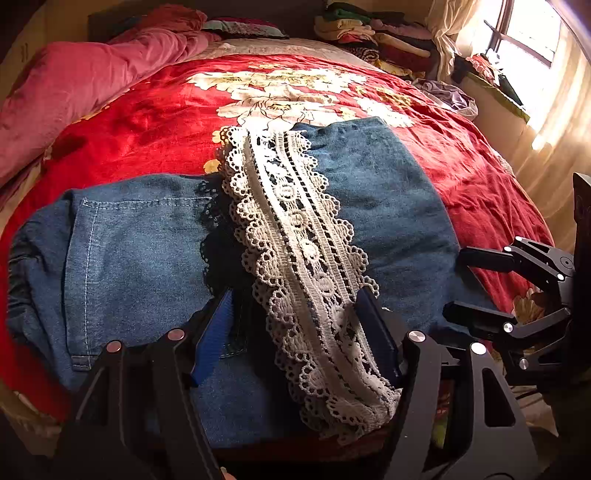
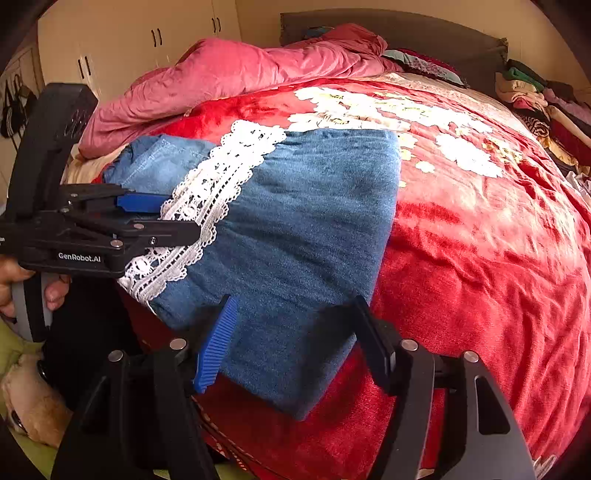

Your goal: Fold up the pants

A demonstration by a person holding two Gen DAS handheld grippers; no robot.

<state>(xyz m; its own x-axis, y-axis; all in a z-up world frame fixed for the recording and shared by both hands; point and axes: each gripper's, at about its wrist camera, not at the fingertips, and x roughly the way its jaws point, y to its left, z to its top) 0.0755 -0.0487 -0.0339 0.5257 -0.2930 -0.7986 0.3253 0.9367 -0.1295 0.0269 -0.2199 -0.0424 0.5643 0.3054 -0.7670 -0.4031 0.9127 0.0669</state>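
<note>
Blue denim pants (image 1: 373,192) lie folded on the red floral blanket (image 1: 147,122), with a white lace strip (image 1: 295,236) running down the leg. My left gripper (image 1: 295,325) is open; its fingers straddle the near end of the lace without pressing it. In the right wrist view the pants (image 2: 306,221) show a folded edge on the right, and my right gripper (image 2: 295,332) is open astride the near denim corner. The left gripper (image 2: 177,216) shows there at the lace (image 2: 210,192), and the right gripper (image 1: 456,282) shows at the right edge of the denim in the left wrist view.
A crumpled pink quilt (image 2: 229,74) lies at the bed's far left. Stacked clothes (image 1: 373,33) fill the far right by the bright window (image 1: 532,33). Cream wardrobe doors (image 2: 155,37) stand behind. A person's hand (image 2: 14,284) holds the left gripper's handle.
</note>
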